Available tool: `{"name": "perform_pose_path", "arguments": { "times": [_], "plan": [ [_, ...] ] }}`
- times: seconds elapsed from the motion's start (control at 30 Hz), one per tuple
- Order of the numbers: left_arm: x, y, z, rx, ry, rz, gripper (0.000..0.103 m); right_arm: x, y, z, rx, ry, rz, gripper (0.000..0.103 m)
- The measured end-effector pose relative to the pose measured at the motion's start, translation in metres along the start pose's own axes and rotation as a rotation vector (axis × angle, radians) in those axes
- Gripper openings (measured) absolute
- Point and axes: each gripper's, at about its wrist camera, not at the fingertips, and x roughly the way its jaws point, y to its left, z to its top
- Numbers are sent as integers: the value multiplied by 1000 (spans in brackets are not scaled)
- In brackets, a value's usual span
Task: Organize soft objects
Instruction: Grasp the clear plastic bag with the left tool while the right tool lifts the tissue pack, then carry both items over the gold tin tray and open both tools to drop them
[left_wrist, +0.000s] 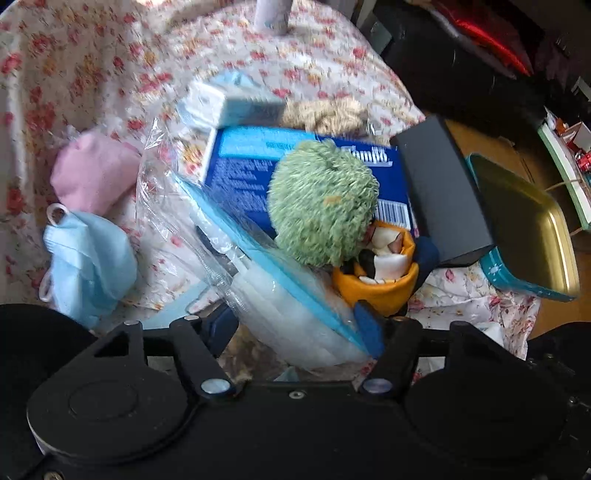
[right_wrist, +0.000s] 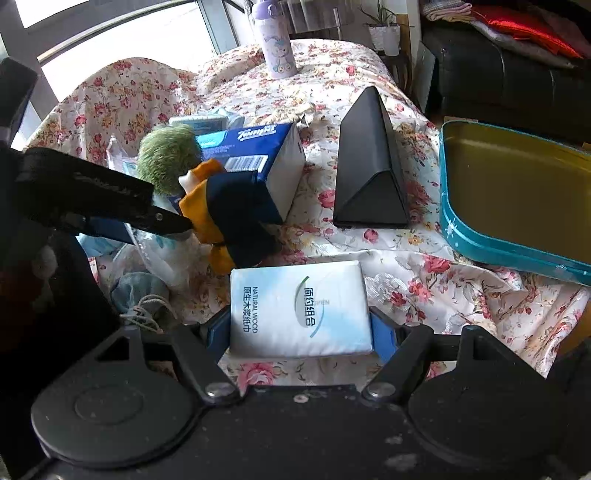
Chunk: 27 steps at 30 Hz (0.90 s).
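Left gripper (left_wrist: 295, 325) closed on a clear bag of face masks (left_wrist: 280, 291), near edge of the pile. Right gripper (right_wrist: 301, 325) clamped on a white tissue pack (right_wrist: 299, 308) lying on the floral cloth (right_wrist: 424, 295). Lift the bag slowly: the green-haired doll (left_wrist: 332, 221) leans on it. Teal tin (right_wrist: 517, 192) lies far right, likely destination.

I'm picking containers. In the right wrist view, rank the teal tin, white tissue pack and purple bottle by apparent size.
1. teal tin, partly cut off at the frame edge.
2. white tissue pack, very near the camera, so enlarged.
3. purple bottle, far back, so its true size is unsure.
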Motion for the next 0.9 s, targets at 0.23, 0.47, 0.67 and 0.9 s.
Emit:
{"name": "perform_pose_path", "arguments": {
  "times": [0.23, 0.47, 0.67, 0.9],
  "plan": [
    [-53, 5, 6, -10, -132, 25, 64, -19, 7, 1, -13, -45, 20, 74],
    [-100, 0, 14, -3, -247, 46, 64, -43, 13, 7, -29, -118, 25, 74],
    [-116, -19, 18, 37, -285, 38, 64, -67, -8, 16, 19, -194, -14, 74],
    [-107, -61, 29, 119, -272, 9, 65, -87, -65, 24, 140, -277, -134, 74]
  ]
}}
